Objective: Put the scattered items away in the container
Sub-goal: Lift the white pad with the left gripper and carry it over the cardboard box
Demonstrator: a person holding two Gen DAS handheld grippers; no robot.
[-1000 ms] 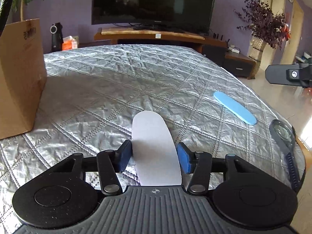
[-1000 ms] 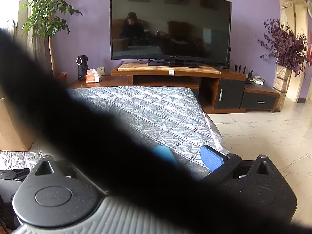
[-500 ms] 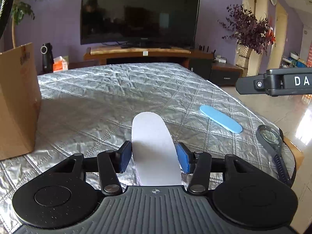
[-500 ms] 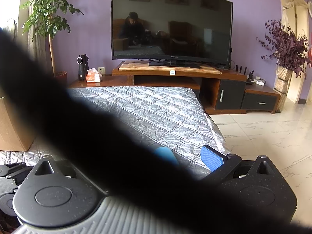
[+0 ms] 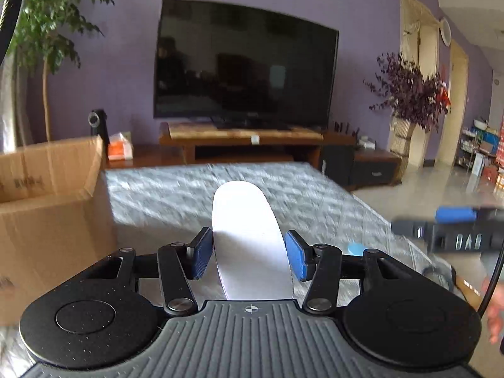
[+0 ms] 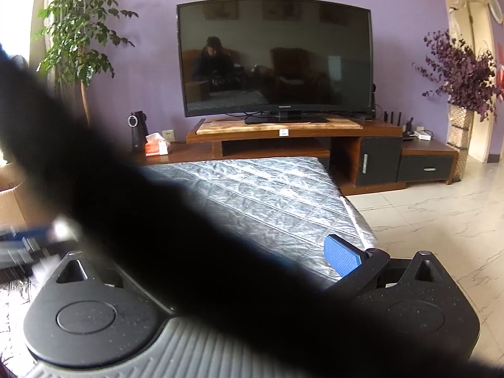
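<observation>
- While clamped between the blue pads (image 5: pixel 200 253) of the left claw (image 5: pixel 249 253), white insole (image 5: pixel 244 223) juts forward, raised above the silver quilted bed (image 5: pixel 308 195).
- Pads pressing both long sides of the insole, rounded tip pointing toward the far edge of the bed.
- Open cardboard box (image 5: pixel 47 208) standing at the bed's left edge, flap up, just left of the left claw; inside hidden from this view.
- Light blue item (image 5: pixel 356 248) peeking out behind the left claw's right linkage, near the bed's right edge; shape mostly hidden.
- Right claw (image 5: pixel 453 220) hanging beyond the bed's right edge, blurred in the left wrist view.
- Right wrist view crossed by a wide black out-of-focus band (image 6: pixel 157 220); only one blue pad (image 6: pixel 341 258) showing, so grip state of the right claw: cannot tell.
- Past the bed's far edge: dark television (image 6: pixel 275 56) on a wooden stand (image 6: pixel 283 140), green plant (image 6: pixel 78 31) at left, purple dried bouquet (image 6: pixel 463 75) at right.
</observation>
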